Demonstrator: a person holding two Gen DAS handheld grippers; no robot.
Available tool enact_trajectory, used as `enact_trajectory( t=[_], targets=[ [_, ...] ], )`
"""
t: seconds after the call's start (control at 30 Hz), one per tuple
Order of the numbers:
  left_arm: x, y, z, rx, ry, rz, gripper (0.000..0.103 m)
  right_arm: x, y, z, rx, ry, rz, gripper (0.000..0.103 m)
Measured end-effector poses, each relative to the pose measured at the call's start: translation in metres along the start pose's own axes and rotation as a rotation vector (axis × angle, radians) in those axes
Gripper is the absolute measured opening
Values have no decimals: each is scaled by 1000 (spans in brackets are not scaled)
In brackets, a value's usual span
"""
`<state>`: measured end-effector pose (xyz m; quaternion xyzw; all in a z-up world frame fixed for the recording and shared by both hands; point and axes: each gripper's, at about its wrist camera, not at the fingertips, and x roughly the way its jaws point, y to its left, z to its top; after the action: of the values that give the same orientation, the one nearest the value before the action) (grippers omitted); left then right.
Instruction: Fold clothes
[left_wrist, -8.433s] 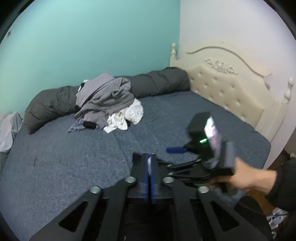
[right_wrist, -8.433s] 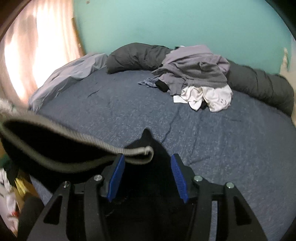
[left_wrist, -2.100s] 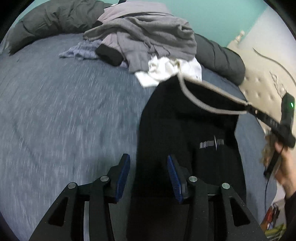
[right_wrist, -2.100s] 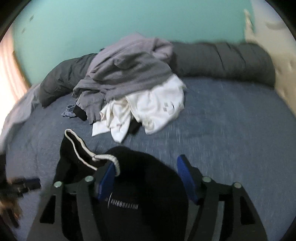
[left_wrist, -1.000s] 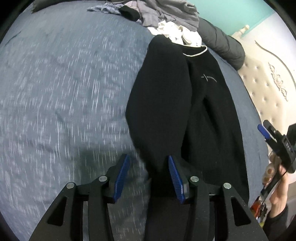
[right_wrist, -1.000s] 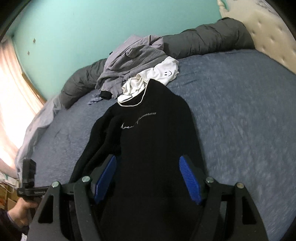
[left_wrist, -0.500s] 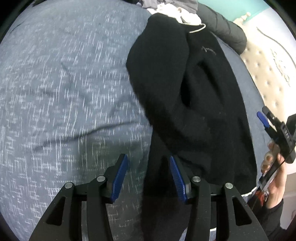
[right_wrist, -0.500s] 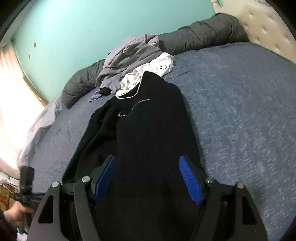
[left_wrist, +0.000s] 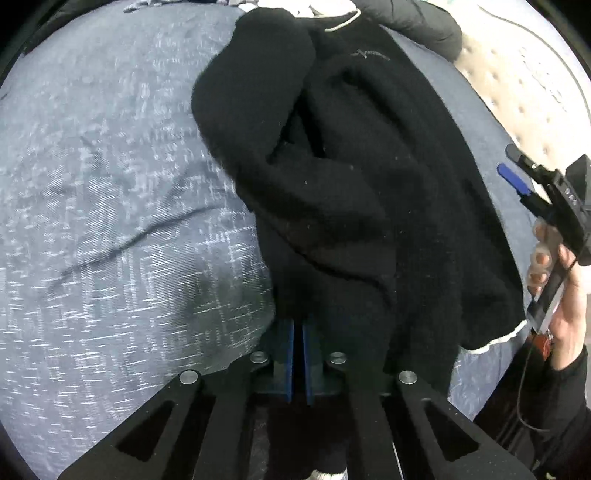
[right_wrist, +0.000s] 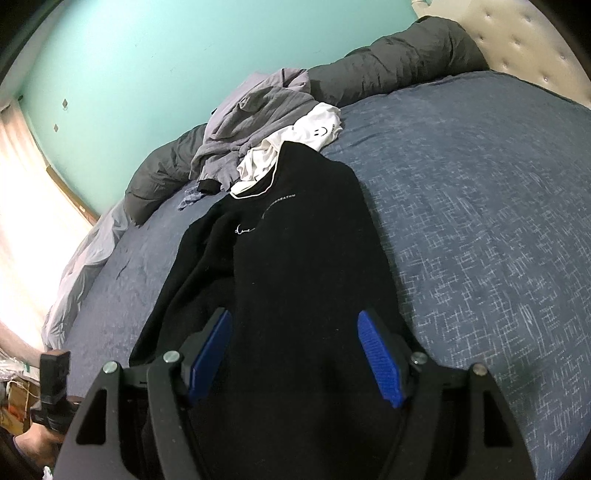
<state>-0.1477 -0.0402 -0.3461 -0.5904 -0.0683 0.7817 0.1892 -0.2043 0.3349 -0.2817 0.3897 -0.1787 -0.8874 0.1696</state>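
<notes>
Left gripper (left_wrist: 297, 343) jaws just snapped closed on the black sweater (left_wrist: 369, 177) hem, right gripper (right_wrist: 293, 354) jaws open above it; ready to pull flat.

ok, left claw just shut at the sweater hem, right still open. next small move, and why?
Probably close the right claw on the hem too. The left claw looks shut on the black sweater, while the right one's pads straddle the fabric unpinched; the left half is bunched and needs both corners held to pull flat.

Teal wall (right_wrist: 147, 55) and tufted cream headboard (right_wrist: 524, 37) — rolled dark duvet (right_wrist: 388, 74) between.
</notes>
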Motion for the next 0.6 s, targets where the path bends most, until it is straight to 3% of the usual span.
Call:
enact_trajectory(
  t=[0.1,0.3,0.6],
  targets=[
    [-24,9,0,5,-38,10,3,-1,-3,0,4,-1,-1,72],
    [-84,51,2,-43,-111,100,3,-2,-2,0,5,-1,-4,72],
    [-149,136,-5,-166,-206,217,3,-6,-4,9,-1,1,-26,72]
  ],
)
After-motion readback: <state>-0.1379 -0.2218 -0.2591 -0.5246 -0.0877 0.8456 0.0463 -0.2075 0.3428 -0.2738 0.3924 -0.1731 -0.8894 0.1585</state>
